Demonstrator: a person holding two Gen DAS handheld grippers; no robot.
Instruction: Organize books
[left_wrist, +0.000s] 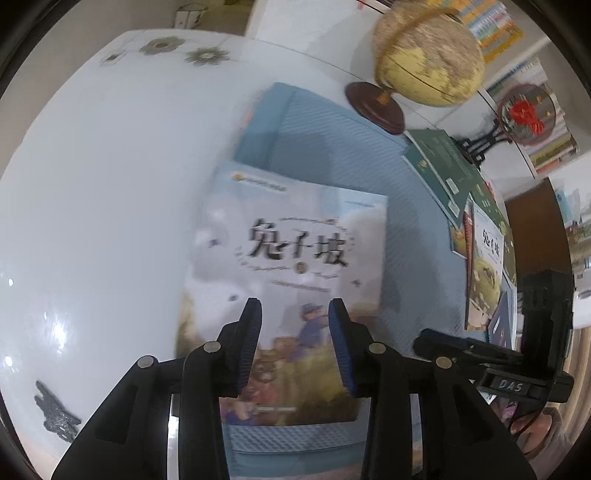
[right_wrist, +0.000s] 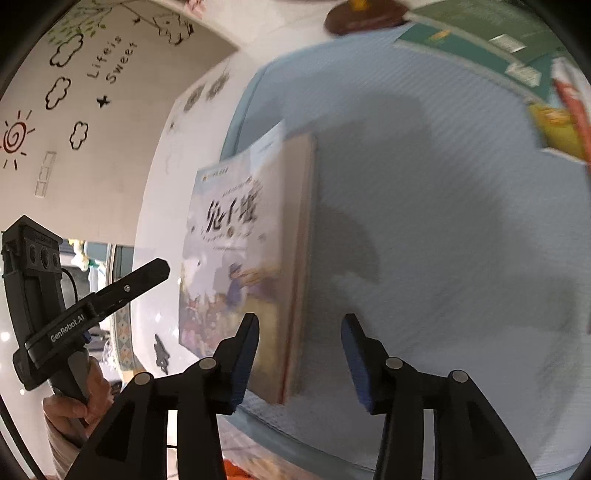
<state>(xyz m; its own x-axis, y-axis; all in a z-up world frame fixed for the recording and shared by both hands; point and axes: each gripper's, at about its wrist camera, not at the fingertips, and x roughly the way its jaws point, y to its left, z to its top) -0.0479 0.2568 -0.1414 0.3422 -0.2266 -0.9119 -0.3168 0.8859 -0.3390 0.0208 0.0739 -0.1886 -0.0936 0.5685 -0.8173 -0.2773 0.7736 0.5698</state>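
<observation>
A pale illustrated book with black Chinese title (left_wrist: 295, 266) lies flat on a light blue mat (left_wrist: 332, 155); it also shows in the right wrist view (right_wrist: 236, 251), its page edge toward the right. My left gripper (left_wrist: 295, 343) is open, hovering over the book's lower half, touching nothing. My right gripper (right_wrist: 299, 354) is open above the book's near right corner and the mat (right_wrist: 443, 221). Several more books (left_wrist: 480, 258) lie in a loose pile at the mat's right edge, green-covered ones (left_wrist: 443, 166) on the far side.
A globe on a brown base (left_wrist: 424, 62) stands behind the mat on the white table (left_wrist: 110, 184). A red ornament on a black stand (left_wrist: 524, 114) sits at the right. Bookshelves (left_wrist: 498, 29) fill the background. The other gripper (right_wrist: 55, 314) shows at left.
</observation>
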